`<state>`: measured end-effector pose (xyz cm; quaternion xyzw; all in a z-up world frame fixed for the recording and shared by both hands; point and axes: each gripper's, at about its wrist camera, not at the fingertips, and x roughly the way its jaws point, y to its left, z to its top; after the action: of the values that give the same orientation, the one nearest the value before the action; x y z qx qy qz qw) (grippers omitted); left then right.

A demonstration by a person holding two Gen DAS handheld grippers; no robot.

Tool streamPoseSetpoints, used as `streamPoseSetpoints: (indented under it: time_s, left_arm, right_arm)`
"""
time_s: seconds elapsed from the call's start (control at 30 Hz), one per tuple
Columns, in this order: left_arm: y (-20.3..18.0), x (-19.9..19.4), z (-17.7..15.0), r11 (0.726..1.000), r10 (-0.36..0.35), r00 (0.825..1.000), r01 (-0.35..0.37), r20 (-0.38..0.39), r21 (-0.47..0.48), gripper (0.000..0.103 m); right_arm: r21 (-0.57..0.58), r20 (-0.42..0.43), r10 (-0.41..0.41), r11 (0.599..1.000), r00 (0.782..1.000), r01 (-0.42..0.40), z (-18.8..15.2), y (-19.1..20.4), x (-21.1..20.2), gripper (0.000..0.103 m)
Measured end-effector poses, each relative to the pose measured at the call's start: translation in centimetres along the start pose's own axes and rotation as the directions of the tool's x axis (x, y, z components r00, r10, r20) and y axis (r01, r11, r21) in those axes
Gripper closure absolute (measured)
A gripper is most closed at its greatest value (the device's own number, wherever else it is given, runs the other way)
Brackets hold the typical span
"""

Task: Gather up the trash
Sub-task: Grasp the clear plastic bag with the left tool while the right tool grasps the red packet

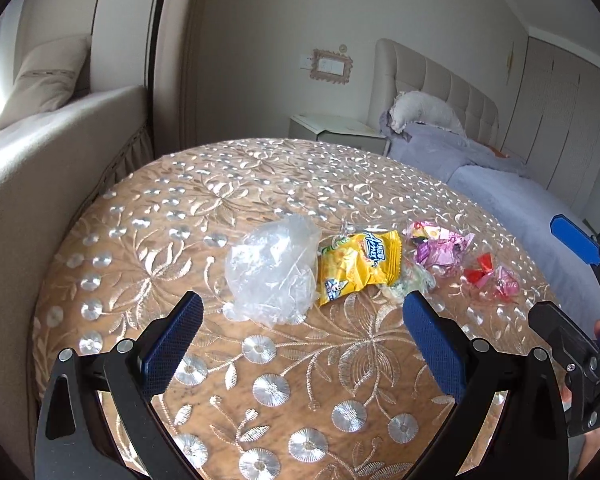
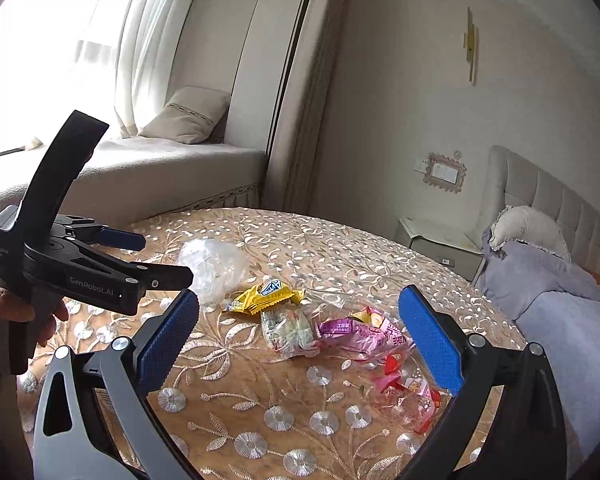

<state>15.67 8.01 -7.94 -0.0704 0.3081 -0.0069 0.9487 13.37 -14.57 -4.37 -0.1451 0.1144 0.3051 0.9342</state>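
Left wrist view: my left gripper [image 1: 302, 322] hangs over the round embroidered table [image 1: 148, 216], jaws wide, nothing in them. Trash sits mid-table in a row: clear plastic bag [image 1: 272, 272], yellow snack wrapper [image 1: 358, 264] touching it, pink wrappers [image 1: 440, 246], red candy wrappers [image 1: 490, 276] nearest the right edge. Bare cloth on the left and near side.

Right wrist view: my right gripper [image 2: 300, 340] also spread wide, empty, straddling the pink wrappers [image 2: 364, 332]. Left gripper [image 2: 156, 256] at left, close to the plastic bag [image 2: 214, 264]. Bed [image 2: 572, 320] just beyond the table's right edge.
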Motion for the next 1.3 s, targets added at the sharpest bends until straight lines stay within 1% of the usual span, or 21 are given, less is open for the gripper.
streamPoseSetpoints:
  time_s: [0.2, 0.33, 0.4, 0.43, 0.47, 0.5, 0.57, 0.67, 0.77, 0.83, 0.97, 1.03, 1.1, 1.2, 1.23, 1.3]
  left_arm:
    - [1.3, 2.4, 0.3, 1.000, 0.000, 0.999, -0.001, -0.051, -0.030, 0.005]
    - [1.3, 4.4, 1.1, 1.000, 0.012, 0.995, -0.013, -0.096, -0.010, 0.005]
    - [1.3, 5.4, 1.5, 1.000, 0.017, 0.993, -0.017, -0.120, 0.001, 0.006]
    - [1.3, 6.0, 1.6, 1.000, 0.009, 0.990, -0.008, -0.138, 0.007, 0.024]
    - [1.2, 6.6, 1.5, 1.000, -0.003, 0.986, 0.006, -0.166, 0.014, 0.055]
    - [1.2, 7.2, 1.4, 1.000, -0.004, 0.984, 0.007, -0.180, 0.020, 0.056]
    - [0.9, 7.3, 1.1, 0.999, -0.019, 0.982, 0.026, -0.189, 0.035, 0.063]
    - [0.5, 5.7, 1.2, 0.999, -0.037, 0.989, 0.040, -0.144, 0.019, 0.063]
    - [-0.4, 3.8, 1.2, 0.999, -0.040, 0.994, 0.044, -0.103, 0.030, 0.063]
    - [-1.1, 2.9, 1.3, 0.997, -0.062, 0.995, 0.065, -0.084, 0.033, 0.063]
    - [-3.7, 1.7, 1.5, 0.991, -0.116, 0.992, 0.119, -0.054, 0.058, 0.063]
    - [-5.0, 1.6, 1.5, 0.987, -0.140, 0.989, 0.144, -0.052, 0.075, 0.063]
    - [-6.0, 1.6, 1.4, 0.982, -0.163, 0.985, 0.167, -0.055, 0.082, 0.063]
    - [-7.1, 1.6, 1.2, 0.978, -0.180, 0.982, 0.185, -0.061, 0.095, 0.063]
    - [-7.3, 1.5, 1.1, 0.977, -0.184, 0.981, 0.190, -0.063, 0.098, 0.063]
    - [-7.6, 1.2, 1.0, 0.976, -0.184, 0.981, 0.190, -0.063, 0.103, 0.063]
  right_arm:
    - [-0.046, -0.039, 0.019, 0.999, 0.999, -0.021, 0.1, 0.8, 3.1, 0.004]
    - [-0.058, -0.052, 0.017, 0.998, 0.999, -0.020, -0.1, 0.9, 4.1, 0.004]
    - [-0.054, -0.058, 0.017, 0.998, 0.998, -0.020, -0.2, 0.8, 4.3, 0.004]
    - [-0.052, -0.061, 0.015, 0.998, 0.998, -0.018, -0.3, 0.7, 4.2, 0.004]
    - [-0.050, -0.064, 0.012, 0.999, 0.998, -0.015, -0.4, 0.6, 4.2, 0.004]
    - [-0.047, -0.068, 0.008, 0.999, 0.998, -0.011, -0.4, 0.4, 4.2, 0.004]
    - [-0.033, -0.081, 0.002, 0.999, 0.997, -0.005, -0.5, -0.1, 4.1, 0.004]
    - [-0.019, -0.097, -0.024, 1.000, 0.995, 0.022, -0.7, -1.3, 3.6, 0.004]
    - [-0.012, -0.134, -0.077, 0.997, 0.988, 0.076, -1.5, -3.2, 3.3, 0.004]
    - [0.000, -0.186, -0.095, 0.995, 0.978, 0.097, -2.2, -4.5, 3.6, 0.004]
    - [-0.004, -0.296, -0.115, 0.993, 0.948, 0.119, -4.1, -6.2, 4.8, 0.004]
    - [-0.004, -0.329, -0.107, 0.994, 0.938, 0.112, -4.7, -6.5, 5.4, 0.004]
    - [-0.011, -0.329, -0.114, 0.993, 0.938, 0.117, -4.7, -6.8, 6.0, 0.004]
    - [-0.029, -0.387, -0.116, 0.993, 0.915, 0.113, -5.2, -7.2, 7.5, 0.005]
    - [-0.018, -0.411, -0.097, 0.995, 0.906, 0.099, -5.5, -7.3, 7.9, 0.013]
    - [0.013, -0.464, -0.070, 0.996, 0.883, 0.086, -6.0, -8.0, 8.9, 0.040]
